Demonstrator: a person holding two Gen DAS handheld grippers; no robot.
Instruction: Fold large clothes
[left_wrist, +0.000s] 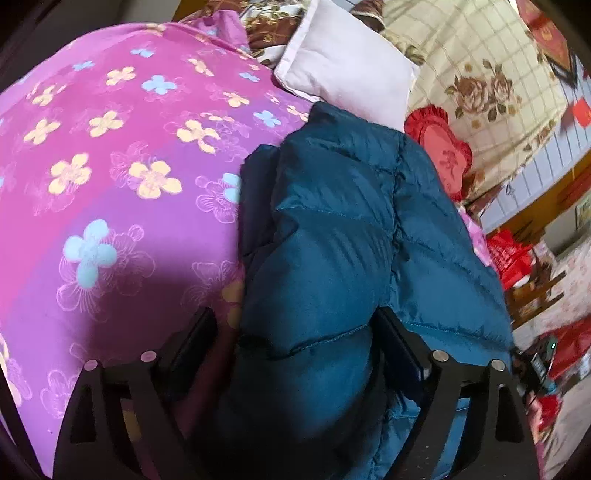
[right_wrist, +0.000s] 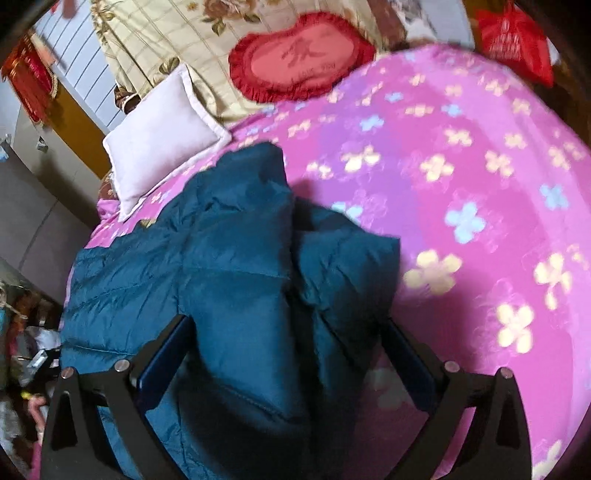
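free: wide bare stretch of pink floral bedspread (right_wrist: 480, 184) beside teal down jacket (right_wrist: 229, 266) | blocked: white pillow (right_wrist: 159, 136) touching jacket's far end; red frilled cushion (right_wrist: 299, 55) beyond | edge: jacket reaches bed side, clutter below (right_wrist: 22, 332)

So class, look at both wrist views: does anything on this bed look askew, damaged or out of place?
Only the teal puffer jacket: it lies bunched and unevenly folded on the pink floral bedsheet, one part humped over another. No damage or spill shows. The white pillow sits angled beside it.
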